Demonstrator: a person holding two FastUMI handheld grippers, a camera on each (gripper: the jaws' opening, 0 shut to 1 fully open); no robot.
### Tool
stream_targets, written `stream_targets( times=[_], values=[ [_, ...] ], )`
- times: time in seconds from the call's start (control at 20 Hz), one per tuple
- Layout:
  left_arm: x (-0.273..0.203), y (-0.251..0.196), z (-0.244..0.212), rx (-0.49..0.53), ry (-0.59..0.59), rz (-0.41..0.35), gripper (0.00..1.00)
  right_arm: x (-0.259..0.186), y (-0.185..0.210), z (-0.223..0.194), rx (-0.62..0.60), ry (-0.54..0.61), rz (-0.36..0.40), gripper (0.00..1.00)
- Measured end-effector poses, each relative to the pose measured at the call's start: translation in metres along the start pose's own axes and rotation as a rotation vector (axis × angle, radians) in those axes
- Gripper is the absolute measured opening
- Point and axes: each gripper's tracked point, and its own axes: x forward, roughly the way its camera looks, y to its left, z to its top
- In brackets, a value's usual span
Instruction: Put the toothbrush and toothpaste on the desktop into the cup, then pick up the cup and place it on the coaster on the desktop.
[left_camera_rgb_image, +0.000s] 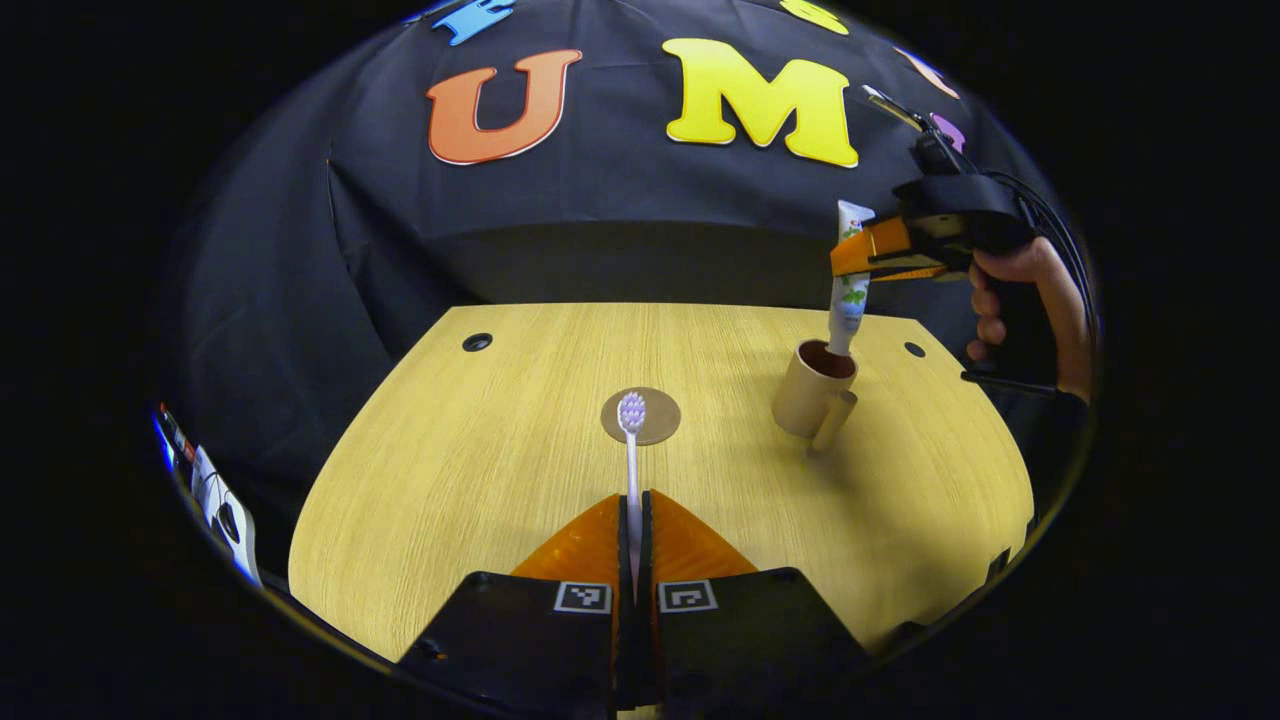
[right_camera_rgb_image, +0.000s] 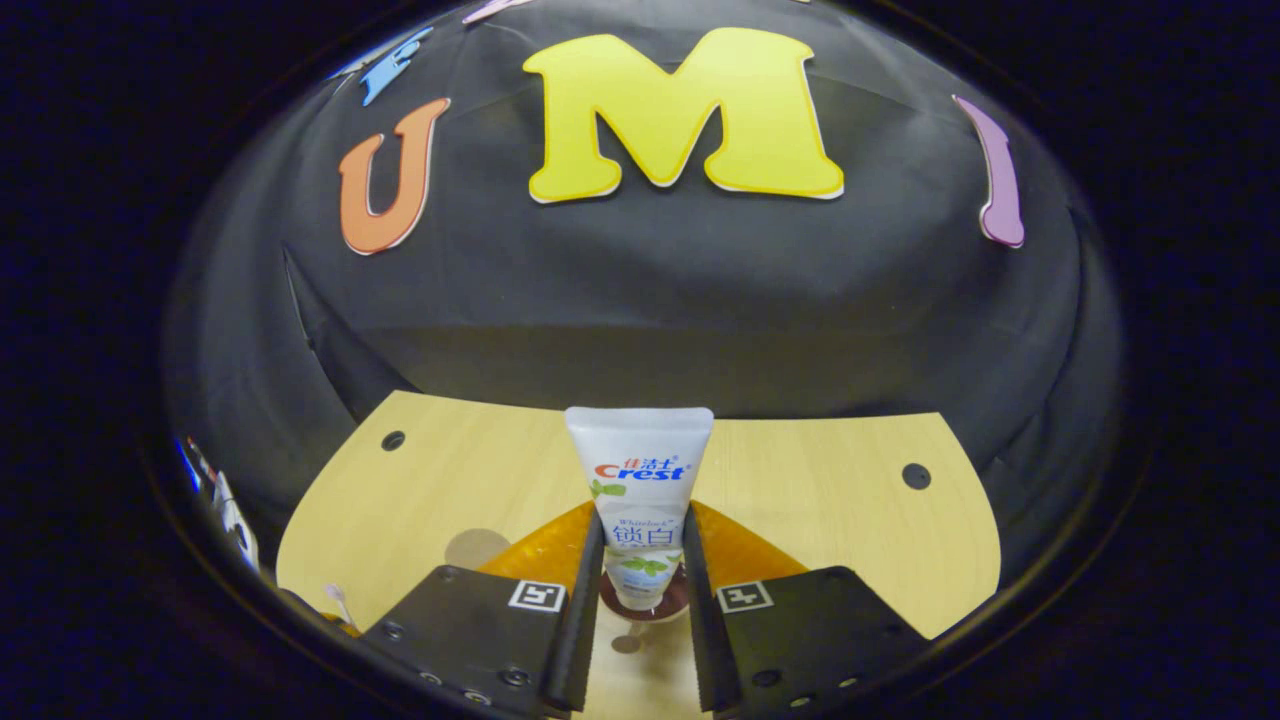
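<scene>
Left claw (left_camera_rgb_image: 634, 520) sits at the near edge of the left gripper view with both fingers pressed together on the handle of the toothbrush (left_camera_rgb_image: 632, 470). That white brush points straight away from the claw, raised above the wooden surface (left_camera_rgb_image: 450, 480), and its bristled head overlaps the round brown coaster (left_camera_rgb_image: 655, 420) in this view; whether it touches the coaster I cannot tell. Farther off and to the right stands the tan cup (left_camera_rgb_image: 812, 392), upright on the surface, well apart from the left claw and to the right of the coaster. Above the cup hangs the right claw (left_camera_rgb_image: 852, 262), held by a person's hand (left_camera_rgb_image: 1020, 300), with its fingers clamped on the upper half of the toothpaste (left_camera_rgb_image: 848, 300). The tube stands upright with its lower end dipped inside the cup's mouth. Two dark round holes mark the far corners of the surface.

Moving to the right gripper view, the right claw (right_camera_rgb_image: 643, 570) shows at the near edge, both fingers pressing the sides of the toothpaste (right_camera_rgb_image: 640, 480), so it grips the tube. The tube's flat crimped end stands up between and above the fingers, while its capped end points down toward the dark opening of the cup (right_camera_rgb_image: 680, 605), a sliver of which shows just beneath the tube between the fingers. On the surface (right_camera_rgb_image: 830, 500) to the left lies the coaster (right_camera_rgb_image: 476, 547), and near the left edge the toothbrush (right_camera_rgb_image: 338, 598) head is just visible.
</scene>
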Motion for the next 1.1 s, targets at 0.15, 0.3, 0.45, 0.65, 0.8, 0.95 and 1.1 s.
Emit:
stream_targets(
  times=[0.15,0.3,0.45,0.65,0.8,0.95,1.1],
  values=[
    [-0.004,0.006,0.002,-0.022,-0.005,0.012,0.03,0.012,-0.002,-0.011,-0.010,0.003,-0.015,0.39],
    [-0.006,0.011,0.004,-0.060,-0.008,0.016,0.03,0.022,-0.002,-0.023,-0.025,0.010,-0.034,0.39],
    [-0.014,0.014,0.016,-0.077,-0.032,0.026,0.04,0.034,-0.003,-0.037,-0.016,0.028,-0.049,0.39],
    [-0.019,0.019,0.023,-0.070,-0.051,0.030,0.03,0.045,-0.007,-0.052,-0.017,0.059,-0.066,0.39],
    [-0.022,0.021,0.027,-0.062,-0.062,0.030,0.03,0.047,-0.007,-0.059,-0.012,0.076,-0.070,0.39],
    [-0.021,0.020,0.029,-0.060,-0.073,0.022,0.03,0.038,-0.003,-0.052,-0.032,0.050,-0.067,0.58],
    [-0.027,0.010,0.040,-0.054,-0.106,0.009,0.03,0.027,0.001,-0.047,-0.040,0.024,-0.053,0.98]
  ],
)
